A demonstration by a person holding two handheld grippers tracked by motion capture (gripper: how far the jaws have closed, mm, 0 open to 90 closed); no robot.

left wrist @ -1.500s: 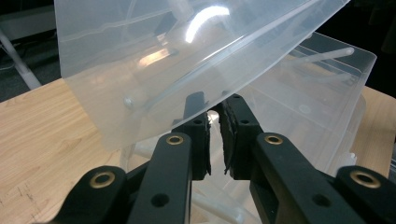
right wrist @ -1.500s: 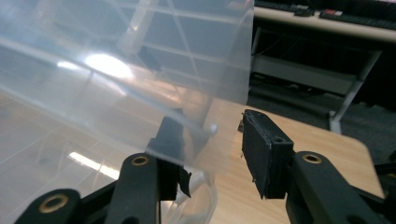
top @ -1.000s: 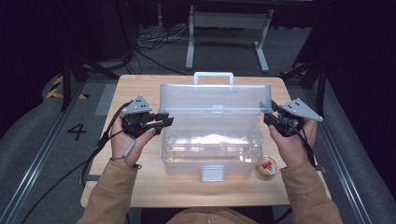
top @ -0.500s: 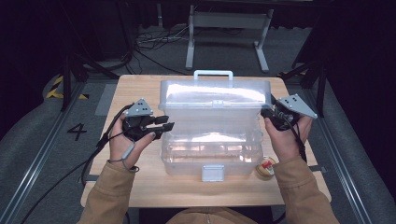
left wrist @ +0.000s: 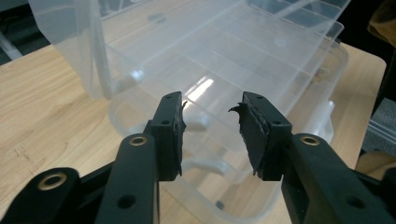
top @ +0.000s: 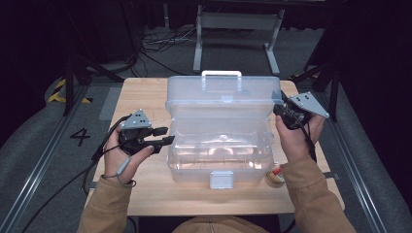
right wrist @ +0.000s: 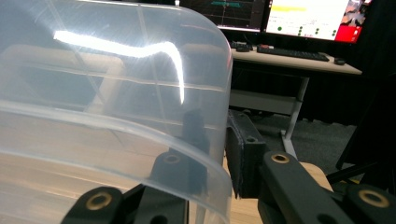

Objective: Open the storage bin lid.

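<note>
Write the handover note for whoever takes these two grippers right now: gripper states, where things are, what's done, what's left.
Left gripper: open, nothing between the pads, jaws just been opening, beside the box's left end.
Right gripper: jaws astride the lid edge, just been closing; looks gripped.
Clear plastic box: mid-table, lid raised, white handle at back, latch at front. Looks empty.
Small round item: on the table by the box's front right corner.
Done: latch released, lid lifted.
Left: probably swing the lid fully back; keep the base steady.

We read a single black numeral "4" (top: 79, 136) painted on the grey floor left of the table; the monitor screens' (right wrist: 312, 16) text stayed illegible to us.
</note>
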